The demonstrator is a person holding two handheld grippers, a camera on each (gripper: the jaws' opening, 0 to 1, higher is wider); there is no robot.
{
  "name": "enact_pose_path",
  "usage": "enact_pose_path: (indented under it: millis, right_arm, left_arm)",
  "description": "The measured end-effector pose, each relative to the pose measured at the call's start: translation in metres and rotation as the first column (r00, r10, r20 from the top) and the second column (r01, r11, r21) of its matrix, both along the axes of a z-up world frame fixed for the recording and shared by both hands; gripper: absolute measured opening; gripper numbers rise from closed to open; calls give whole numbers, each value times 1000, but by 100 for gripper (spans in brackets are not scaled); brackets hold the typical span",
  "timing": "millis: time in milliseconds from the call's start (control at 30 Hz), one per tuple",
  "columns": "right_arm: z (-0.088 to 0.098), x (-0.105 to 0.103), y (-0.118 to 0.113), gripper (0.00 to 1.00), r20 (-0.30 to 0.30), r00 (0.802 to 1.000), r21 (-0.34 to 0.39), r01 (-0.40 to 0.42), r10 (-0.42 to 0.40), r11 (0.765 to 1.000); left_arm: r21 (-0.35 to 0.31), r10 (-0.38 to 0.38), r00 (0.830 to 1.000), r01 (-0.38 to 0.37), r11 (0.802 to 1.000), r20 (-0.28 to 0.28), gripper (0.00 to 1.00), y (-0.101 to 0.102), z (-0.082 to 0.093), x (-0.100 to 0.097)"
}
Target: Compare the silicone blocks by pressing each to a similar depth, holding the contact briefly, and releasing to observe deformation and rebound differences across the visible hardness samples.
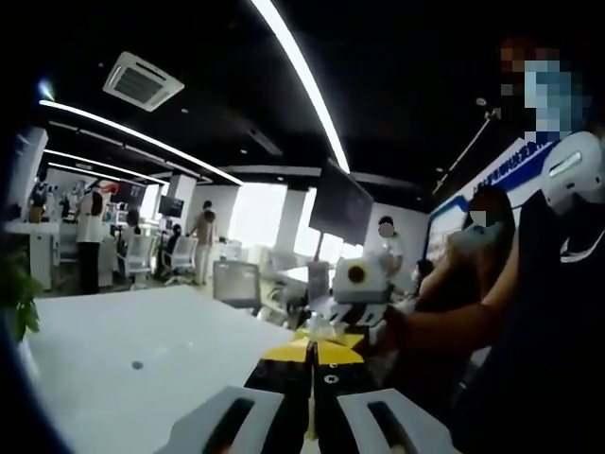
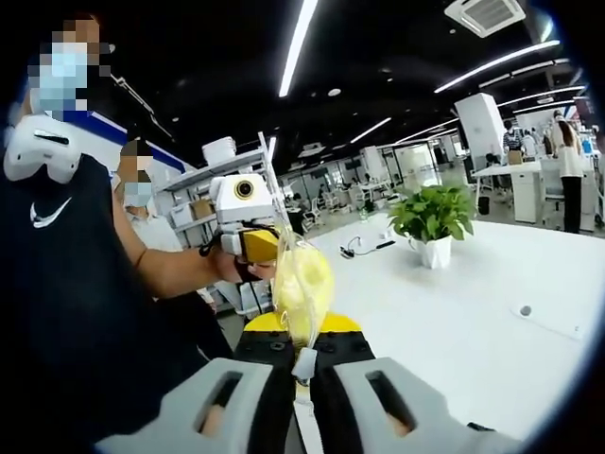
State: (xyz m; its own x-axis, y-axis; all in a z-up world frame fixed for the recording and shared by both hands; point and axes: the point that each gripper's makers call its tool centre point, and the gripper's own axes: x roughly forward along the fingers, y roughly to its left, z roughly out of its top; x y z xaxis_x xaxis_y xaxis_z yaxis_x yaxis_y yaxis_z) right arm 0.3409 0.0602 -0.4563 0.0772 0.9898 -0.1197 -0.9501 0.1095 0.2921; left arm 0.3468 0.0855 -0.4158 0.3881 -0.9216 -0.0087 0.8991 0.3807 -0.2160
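- My right tongs [image 2: 304, 326] are clamped on a soft, yellowish see-through pouch [image 2: 304, 279], and a pale strip of it hangs down between the jaws
- I judge I hold it up in the air, off the white counter [image 2: 473, 322], to bring it between both tools before any pressing starts
- My left tongs [image 1: 317, 352] have their jaws together; in the right gripper view their yellow tips sit against the pouch's upper edge, but I cannot tell whether they nip it
- I can make out no silicone block lying on the counter; the pouch is the only likely sample, and I cannot tell what is in it
- A potted plant [image 2: 430, 213] stands well apart on the counter
- A swoosh logo [image 2: 47, 213] marks the dark shirt beside me; the blue wall board [image 1: 510, 170] carries writing too blurred to read
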Motion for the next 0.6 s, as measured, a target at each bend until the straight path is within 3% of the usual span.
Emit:
enact_pose_path:
  millis: [300, 400, 467, 500, 600]
  right_arm:
    - [8, -5, 1, 1, 22, 1000, 27, -18, 17, 999]
    - [18, -1, 1, 4, 99, 995, 82, 4, -13, 997]
    - [20, 0, 0, 5, 107, 994, 78, 15, -23, 997]
    - [22, 3, 1, 6, 140, 989, 79, 26, -37, 997]
    - [22, 6, 2, 9, 130, 991, 78, 33, -43, 996]
  left_arm:
    - [-15, 11, 1000, -11, 1000, 3, 0, 1, 8, -1]
    - [-45, 8, 1000, -8, 999, 7, 0, 0, 19, -5]
    - [-43, 12, 1000, -12, 999, 10, 0, 0, 23, -5]
    - [-41, 14, 1000, -13, 999, 7, 0, 0, 24, -4]
    - [-45, 12, 1000, -12, 999, 8, 0, 1, 27, -3]
